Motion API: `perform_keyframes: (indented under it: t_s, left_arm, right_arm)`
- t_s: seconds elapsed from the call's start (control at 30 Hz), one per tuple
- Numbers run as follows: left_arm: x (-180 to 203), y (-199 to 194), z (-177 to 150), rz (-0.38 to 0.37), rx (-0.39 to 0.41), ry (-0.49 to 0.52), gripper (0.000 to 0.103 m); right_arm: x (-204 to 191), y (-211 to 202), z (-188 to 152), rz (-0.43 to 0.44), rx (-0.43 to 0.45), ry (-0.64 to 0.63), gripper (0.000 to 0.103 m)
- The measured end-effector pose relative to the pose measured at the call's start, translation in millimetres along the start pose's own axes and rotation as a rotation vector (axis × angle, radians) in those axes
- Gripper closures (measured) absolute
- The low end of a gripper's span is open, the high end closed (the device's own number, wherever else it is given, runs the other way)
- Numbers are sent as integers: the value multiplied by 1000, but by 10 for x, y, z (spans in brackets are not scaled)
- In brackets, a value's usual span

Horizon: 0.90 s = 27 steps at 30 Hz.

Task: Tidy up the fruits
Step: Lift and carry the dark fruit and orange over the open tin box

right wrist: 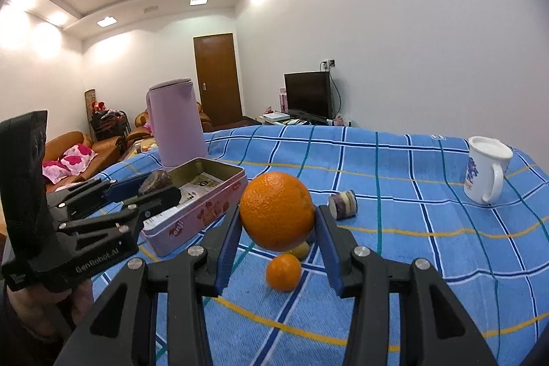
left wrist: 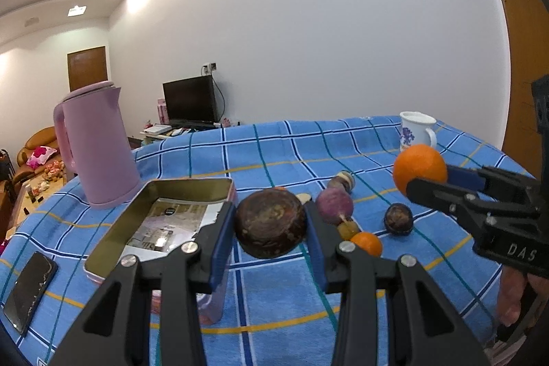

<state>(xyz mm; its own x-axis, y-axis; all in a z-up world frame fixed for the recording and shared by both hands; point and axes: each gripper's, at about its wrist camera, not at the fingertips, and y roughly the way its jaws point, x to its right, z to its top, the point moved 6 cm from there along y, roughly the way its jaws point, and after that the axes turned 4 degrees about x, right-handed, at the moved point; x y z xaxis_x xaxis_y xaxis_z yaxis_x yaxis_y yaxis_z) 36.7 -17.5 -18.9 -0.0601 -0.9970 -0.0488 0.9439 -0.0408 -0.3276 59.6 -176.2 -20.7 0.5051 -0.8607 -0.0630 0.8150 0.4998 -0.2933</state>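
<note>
My left gripper point(left wrist: 270, 222) is shut on a dark brown round fruit point(left wrist: 270, 222), held above the blue checked cloth just right of an open tin box point(left wrist: 192, 186). My right gripper point(right wrist: 277, 216) is shut on a large orange point(right wrist: 277, 210), lifted off the cloth; the left wrist view shows that large orange point(left wrist: 419, 167) at the right. On the cloth lie a small orange point(right wrist: 283, 272), a small yellow fruit point(right wrist: 299, 250), a purple fruit point(left wrist: 334, 205), a dark round fruit point(left wrist: 398, 218) and a cut purple piece point(right wrist: 342, 200).
A pink kettle point(left wrist: 96, 143) stands behind the tin box. A white mug point(right wrist: 485, 172) with a blue print sits at the far right. A black phone point(left wrist: 29, 290) lies at the cloth's left edge. A person's hand point(right wrist: 37, 307) holds the left gripper.
</note>
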Motion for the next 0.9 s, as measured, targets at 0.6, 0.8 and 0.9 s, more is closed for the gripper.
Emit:
perform_keyframes:
  t_s: [0.6,0.8,0.9]
  left_arm:
    - [-172,25,153,31,21,-4,62]
    - [-250,71,179,44,14,-7,62]
    - [-310,92,196,53,11,-9,62]
  right_arm:
    - [-142,92,289,10,23,-54,58]
    - [-194,177,434,22,28,-74,58]
    - [-241,228,496,30,25,-85,58]
